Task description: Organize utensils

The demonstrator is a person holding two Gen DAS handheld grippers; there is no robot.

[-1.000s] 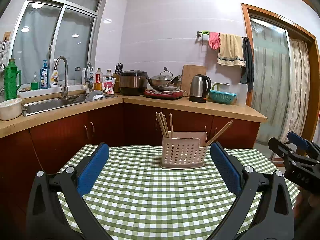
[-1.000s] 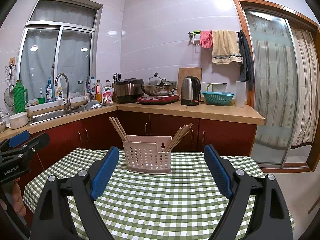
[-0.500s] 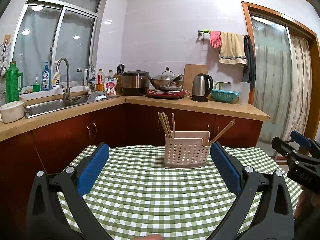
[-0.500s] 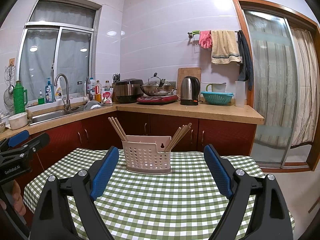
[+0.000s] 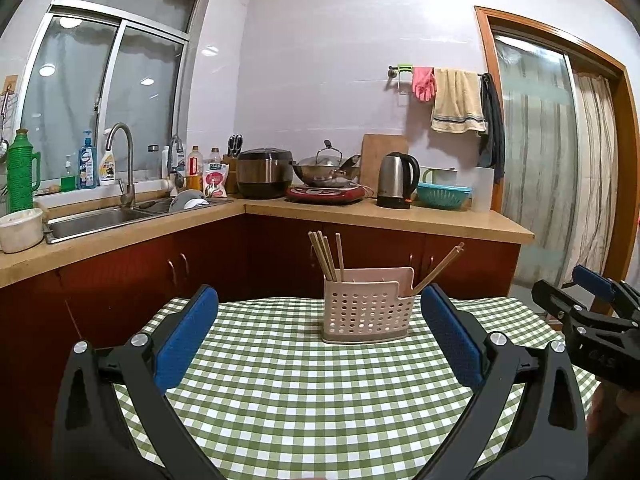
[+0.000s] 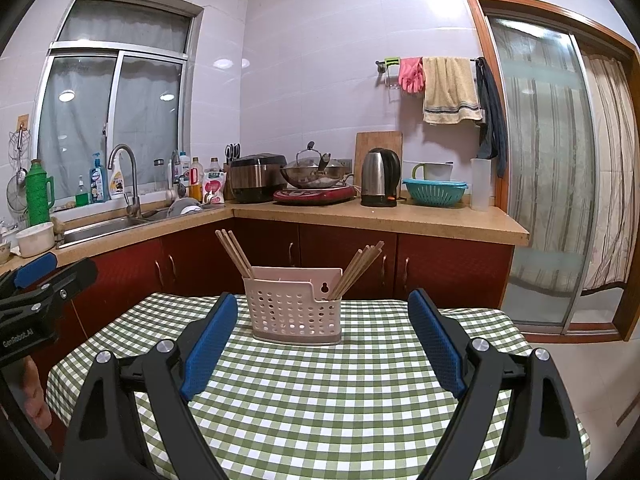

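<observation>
Change since earlier frames: nothing of note; both grippers and the holder sit as they did a second ago, apart from a slight drift of the left wrist view.
Left gripper (image 5: pixel 318 312): black frame with blue pads, jaws spread wide, nothing between them; it hovers over the near part of the table, aimed at the holder.
Right gripper (image 6: pixel 322 314): same build, jaws spread wide and empty; level with its partner, also facing the holder.
Task object: pale pink perforated plastic utensil holder (image 6: pixel 294 308), upright on the far middle of the green-and-white checked tablecloth (image 6: pixel 320 392), well beyond both sets of pads.
Contents: wooden chopsticks in two bundles; the left bundle (image 6: pixel 234 252) leans left from the left compartment, the right bundle (image 6: pixel 358 266) leans right from the right end.
Reason for placement: splayed bundles suggest sorting by compartment; whether sorting is finished I cannot tell.
Reason for posture: open, symmetric, idle grippers read as a ready or rest stance.
Loose utensils on cloth: none visible.
Background: wooden counter (image 5: pixel 400 220) with kettle, wok and sink, well apart from the work.
</observation>
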